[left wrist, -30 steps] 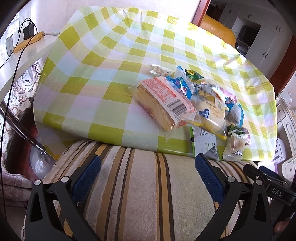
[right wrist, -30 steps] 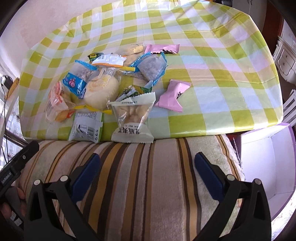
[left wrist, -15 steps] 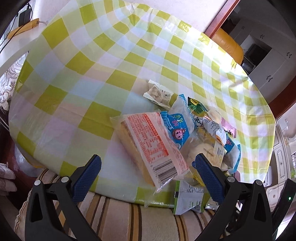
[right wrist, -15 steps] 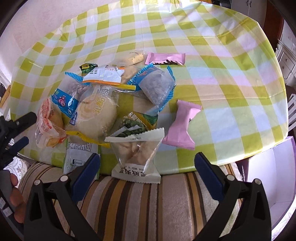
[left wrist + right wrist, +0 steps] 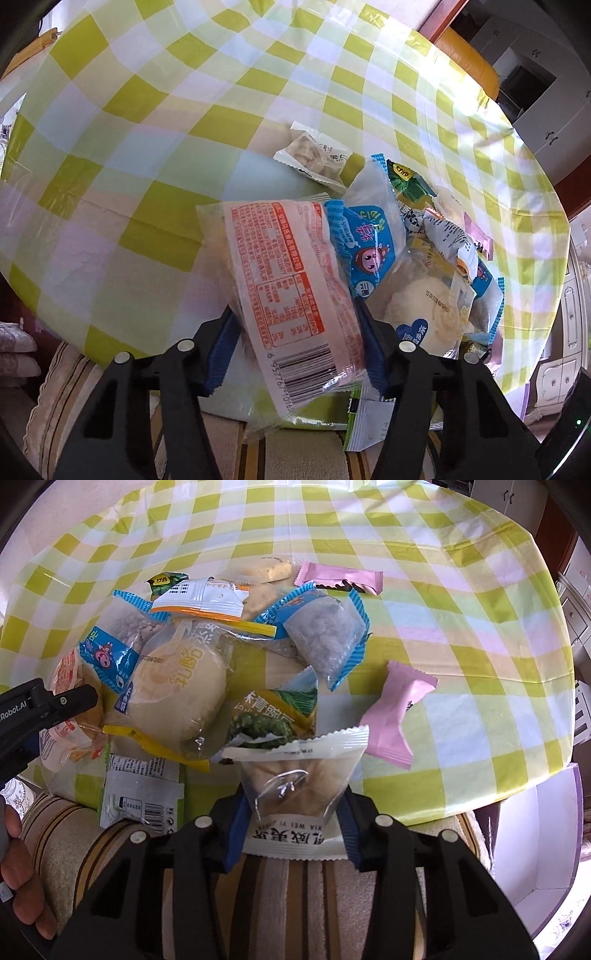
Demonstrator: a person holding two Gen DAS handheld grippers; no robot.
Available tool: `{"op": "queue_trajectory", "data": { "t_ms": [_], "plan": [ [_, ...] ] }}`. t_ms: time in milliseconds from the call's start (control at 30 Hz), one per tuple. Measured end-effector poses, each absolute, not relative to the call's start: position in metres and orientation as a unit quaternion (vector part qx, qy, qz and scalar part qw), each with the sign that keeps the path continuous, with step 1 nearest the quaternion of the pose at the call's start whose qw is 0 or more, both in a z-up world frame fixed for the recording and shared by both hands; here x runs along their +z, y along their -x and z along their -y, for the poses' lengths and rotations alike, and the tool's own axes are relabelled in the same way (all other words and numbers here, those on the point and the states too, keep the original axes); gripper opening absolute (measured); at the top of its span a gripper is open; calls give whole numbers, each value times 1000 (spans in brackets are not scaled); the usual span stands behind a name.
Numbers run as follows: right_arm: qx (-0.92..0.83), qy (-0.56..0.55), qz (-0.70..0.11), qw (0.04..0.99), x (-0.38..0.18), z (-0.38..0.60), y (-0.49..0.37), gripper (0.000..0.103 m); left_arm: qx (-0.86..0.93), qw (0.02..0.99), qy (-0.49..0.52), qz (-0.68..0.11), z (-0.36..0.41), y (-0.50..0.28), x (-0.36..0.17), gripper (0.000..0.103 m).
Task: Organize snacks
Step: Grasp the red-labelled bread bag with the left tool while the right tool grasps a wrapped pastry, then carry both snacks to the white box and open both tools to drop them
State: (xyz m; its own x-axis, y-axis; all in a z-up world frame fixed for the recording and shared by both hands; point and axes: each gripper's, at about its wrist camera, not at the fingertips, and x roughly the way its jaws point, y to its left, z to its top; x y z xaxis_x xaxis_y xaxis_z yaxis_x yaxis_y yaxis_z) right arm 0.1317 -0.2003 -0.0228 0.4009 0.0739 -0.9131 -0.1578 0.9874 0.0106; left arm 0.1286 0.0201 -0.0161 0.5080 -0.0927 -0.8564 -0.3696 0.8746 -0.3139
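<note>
1. Snacks (image 5: 221, 657) heaped at counter (image 5: 461, 590) near edge, awaiting sorting
2. Left gripper (image 5: 295, 347) fingers closing around orange-printed cake pack (image 5: 288, 295)
3. Right gripper (image 5: 291, 827) fingers closing around clear pastry packet (image 5: 295, 786)

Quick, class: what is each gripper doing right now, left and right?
Left gripper: closing, pads against the orange-printed cake packet.
Right gripper: closing, pads against the clear white-edged snack packet.
</note>
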Motion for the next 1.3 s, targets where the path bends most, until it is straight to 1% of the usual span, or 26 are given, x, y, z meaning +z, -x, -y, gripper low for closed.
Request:
{"op": "queue_trajectory", "data": {
  "t_ms": [167,400,767,967,1167,1300],
  "plan": [
    [69,30,-537,840,-19,204,-127,36,90,845,222,-478,-16,-123,-15,46],
    [70,27,-513,855,-4,211,-113,35,96,847,247,-460,-24,-111,-11,42],
    [72,-20,-462,883,23,239,-94,35,101,865,250,-424,-20,-90,5,41],
    [86,-64,-449,887,32,263,-86,35,88,885,247,-384,-14,-73,19,41],
    [108,-102,-435,888,39,286,-79,35,67,909,220,-348,2,-59,37,41],
    [115,-117,-437,885,41,297,-77,35,52,913,209,-346,14,-53,43,41]
  ]
}}
